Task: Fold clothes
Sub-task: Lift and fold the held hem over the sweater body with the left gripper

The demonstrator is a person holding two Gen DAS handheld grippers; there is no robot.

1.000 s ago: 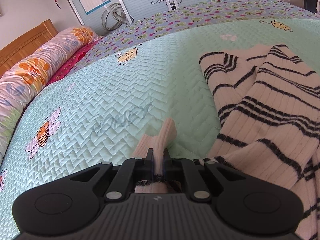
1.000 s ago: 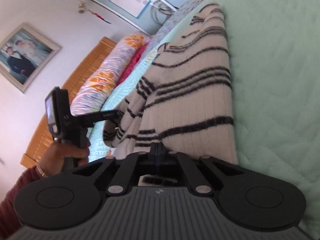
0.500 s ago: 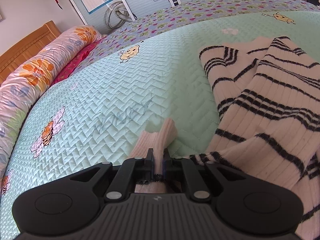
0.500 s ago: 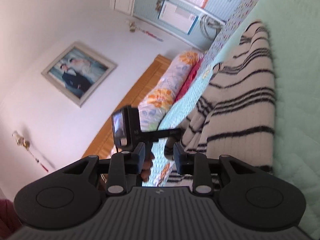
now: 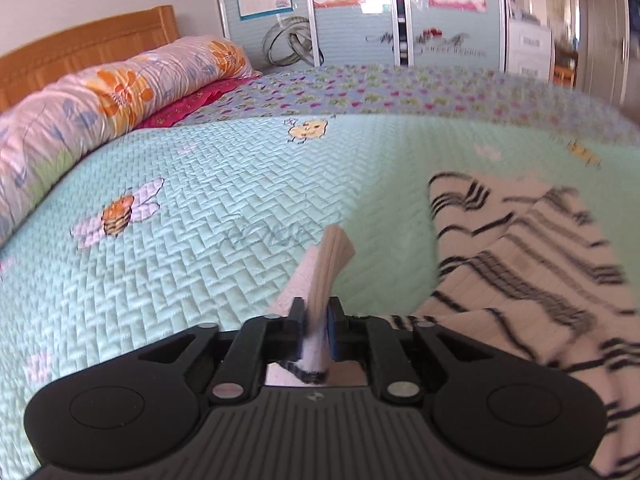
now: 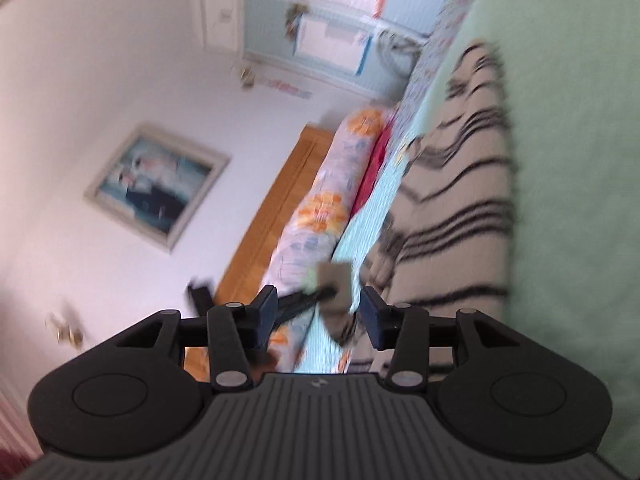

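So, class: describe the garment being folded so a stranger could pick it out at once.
Start at the bed's green quilt. The sweater lies on its right side, away from the floral pillow. It is the only ribbed cream knit with black stripes, one cuff between the left gripper's fingers.

Right tongs (image 6: 318, 318): jaws have just been opening, now wide apart, nothing pinched between them. Left tongs (image 5: 316, 330): jaws have just been opening slightly; the striped sweater (image 5: 528, 264) cuff (image 5: 332, 260) remains between them, lifted higher off the bed (image 5: 200, 208).
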